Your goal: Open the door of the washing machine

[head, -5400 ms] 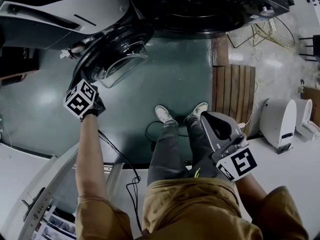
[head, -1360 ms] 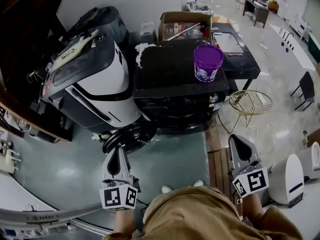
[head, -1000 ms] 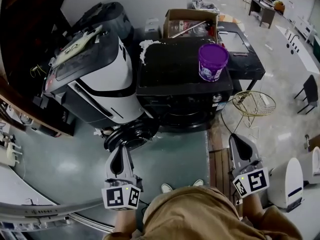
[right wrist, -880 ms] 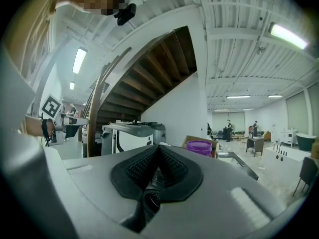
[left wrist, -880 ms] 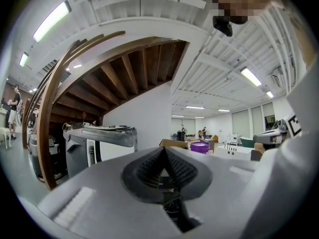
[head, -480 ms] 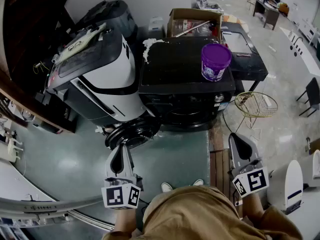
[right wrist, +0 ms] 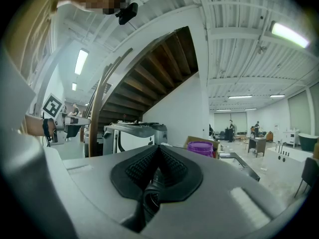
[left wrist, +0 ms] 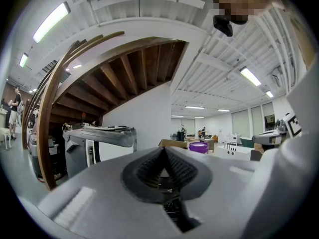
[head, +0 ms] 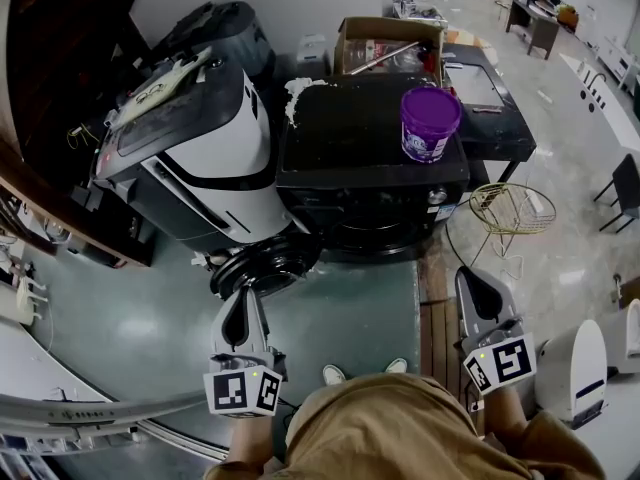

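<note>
**Washing machine door (head: pixel 265 266) hangs open, both claws clenched on nothing**

The left claw (head: pixel 243 294) is clenched, its ribbed pads pressed together with nothing between them. It is held level and points toward the machines. From above, its tip lines up with the near rim of the round dark door, but whether the two touch cannot be told. The right claw (head: pixel 472 276) is clenched and empty too, held level over the wooden slat mat (head: pixel 437 323), well apart from the door.

The door is swung out from the front left corner of the black washing machine (head: pixel 350 138), over the green floor (head: pixel 140 318). It hangs just beside a tilted white appliance (head: pixel 215 163) that stands against the washer's left side. A purple bucket (head: pixel 430 123) sits on the washer's top, near its right edge. A cardboard box (head: pixel 385 38) stands behind the back edge. A wire basket (head: pixel 510 208) rests on the pale floor off the machine's front right corner.
</note>
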A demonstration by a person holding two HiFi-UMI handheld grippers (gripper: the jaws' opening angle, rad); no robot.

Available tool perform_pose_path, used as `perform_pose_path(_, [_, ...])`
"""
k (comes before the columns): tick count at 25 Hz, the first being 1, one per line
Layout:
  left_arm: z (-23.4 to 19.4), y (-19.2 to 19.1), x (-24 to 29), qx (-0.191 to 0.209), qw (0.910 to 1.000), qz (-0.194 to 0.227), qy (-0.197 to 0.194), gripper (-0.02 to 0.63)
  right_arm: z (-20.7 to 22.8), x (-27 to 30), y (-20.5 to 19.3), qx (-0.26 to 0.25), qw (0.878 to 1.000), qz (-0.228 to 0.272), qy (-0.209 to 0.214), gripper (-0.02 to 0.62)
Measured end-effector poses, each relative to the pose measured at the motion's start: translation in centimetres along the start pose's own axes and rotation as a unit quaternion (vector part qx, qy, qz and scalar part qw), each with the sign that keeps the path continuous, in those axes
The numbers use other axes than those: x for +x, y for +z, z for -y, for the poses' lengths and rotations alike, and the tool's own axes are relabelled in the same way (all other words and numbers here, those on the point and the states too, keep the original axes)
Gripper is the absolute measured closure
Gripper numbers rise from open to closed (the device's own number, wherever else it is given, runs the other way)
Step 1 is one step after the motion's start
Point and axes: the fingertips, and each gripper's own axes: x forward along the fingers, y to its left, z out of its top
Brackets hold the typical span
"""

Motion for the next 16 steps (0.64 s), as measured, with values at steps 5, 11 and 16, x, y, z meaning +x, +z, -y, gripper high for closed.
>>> perform_pose_path(5, [0.8,0.0,0.5,0.003,1.0000,-0.001,-0.004,0.546,0.7,-0.2,-0.2,0.000,1.000,0.000,-0.003,0.591])
perform_pose_path(11, [1.5,0.0,0.7,0.005,1.0000,-0.001,-0.002,0.545,1.7,-0.2,-0.1,0.002,1.000,0.004,-0.003,0.591])
perform_pose_path(16, [1.9,-0.4,0.9,0.008,1.0000,0.002,0.001,0.546,2.0,-0.2,-0.5,0.006,1.000,0.002,0.002,0.592])
